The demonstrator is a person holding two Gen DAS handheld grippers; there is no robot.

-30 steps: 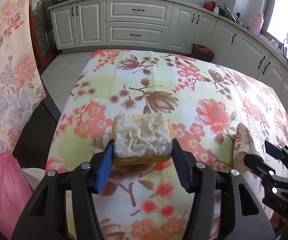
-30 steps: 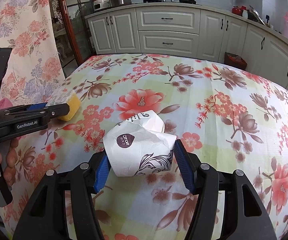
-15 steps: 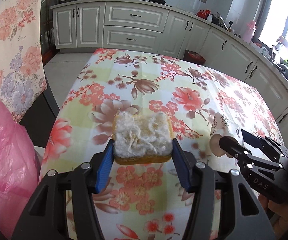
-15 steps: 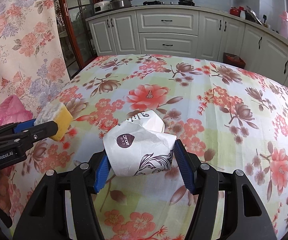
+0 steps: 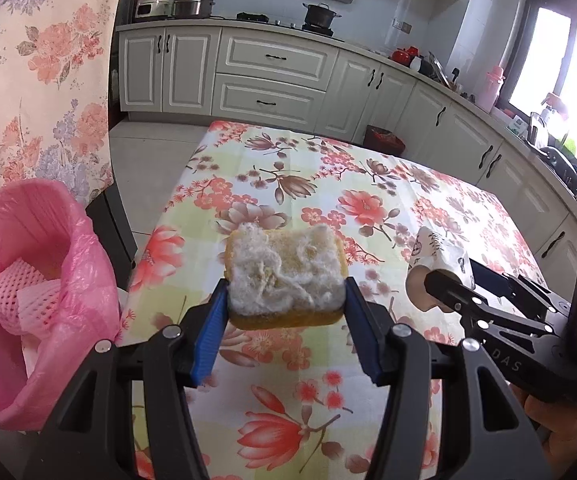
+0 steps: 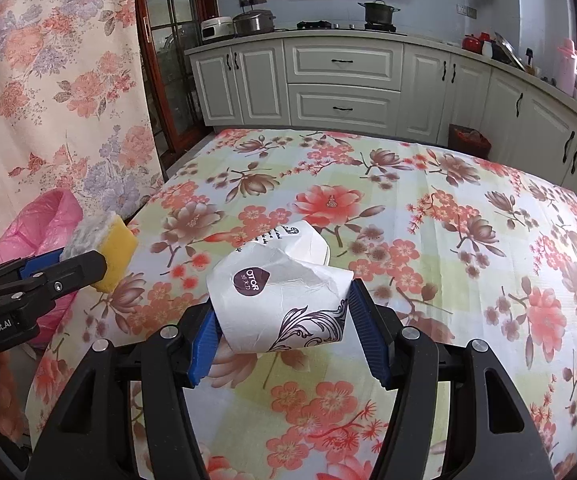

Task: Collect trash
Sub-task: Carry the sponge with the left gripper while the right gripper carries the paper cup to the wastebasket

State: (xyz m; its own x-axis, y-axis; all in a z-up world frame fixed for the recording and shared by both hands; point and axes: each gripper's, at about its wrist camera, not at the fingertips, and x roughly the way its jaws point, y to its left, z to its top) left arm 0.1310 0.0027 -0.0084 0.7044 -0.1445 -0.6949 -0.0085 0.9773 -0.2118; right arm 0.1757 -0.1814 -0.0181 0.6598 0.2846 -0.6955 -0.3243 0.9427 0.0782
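Above the floral tablecloth (image 5: 368, 200), we hold a worn yellow sponge with a frayed white top (image 5: 284, 276) clamped between the blue pads of our left gripper (image 5: 284, 312), its far half jutting beyond the fingertips. Our right gripper (image 6: 284, 320) pinches a crushed white paper cup with a purple logo (image 6: 280, 300), also lifted off the cloth. At far left a pink plastic trash bag (image 5: 28, 272) gapes beside the table edge, holding what seems to be pink foam netting (image 5: 12, 300).

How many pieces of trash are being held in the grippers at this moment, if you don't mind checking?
2. A worn yellow sponge is clamped in the left gripper, and a crumpled paper cup in the right gripper. More trash lies in the pink bag; some may be hidden there.
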